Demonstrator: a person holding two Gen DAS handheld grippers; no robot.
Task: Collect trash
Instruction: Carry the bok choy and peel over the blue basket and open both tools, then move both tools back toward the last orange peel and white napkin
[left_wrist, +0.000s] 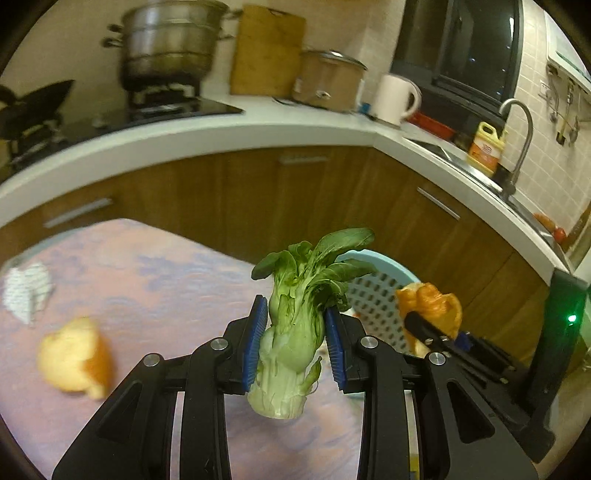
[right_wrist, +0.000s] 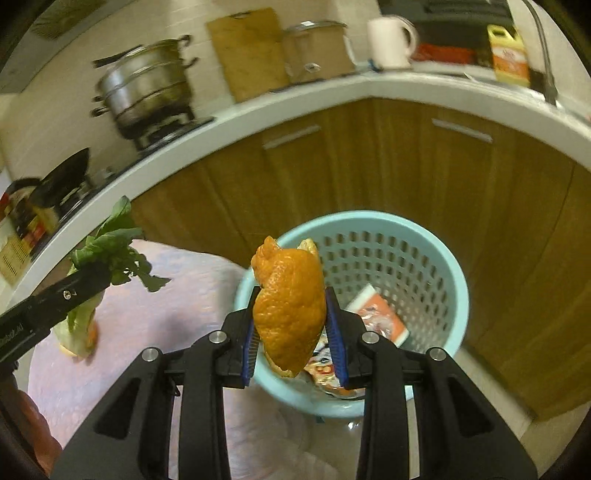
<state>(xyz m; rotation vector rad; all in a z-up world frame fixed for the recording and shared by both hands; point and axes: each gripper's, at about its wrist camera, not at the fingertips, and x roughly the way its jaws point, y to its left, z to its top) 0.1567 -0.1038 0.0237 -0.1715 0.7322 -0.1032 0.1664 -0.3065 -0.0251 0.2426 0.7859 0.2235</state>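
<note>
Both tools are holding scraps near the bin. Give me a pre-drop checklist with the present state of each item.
1. Right tool grips the orange peel between both pads: ok.
2. Left tool grips the bok choy by its stalk, held upright: ok.
3. Orange peel over the blue basket opening: cannot tell; it appears near the close rim.
4. Bok choy over the basket: not ok; it appears above the pink tablecloth.
5. Room in the basket: ok; only wrappers at the bottom.
6. Table trash left: not ok; another peel and crumpled paper remain.

Upright bok choy (left_wrist: 291, 332) and orange peel (right_wrist: 290, 310), both clamped
</note>
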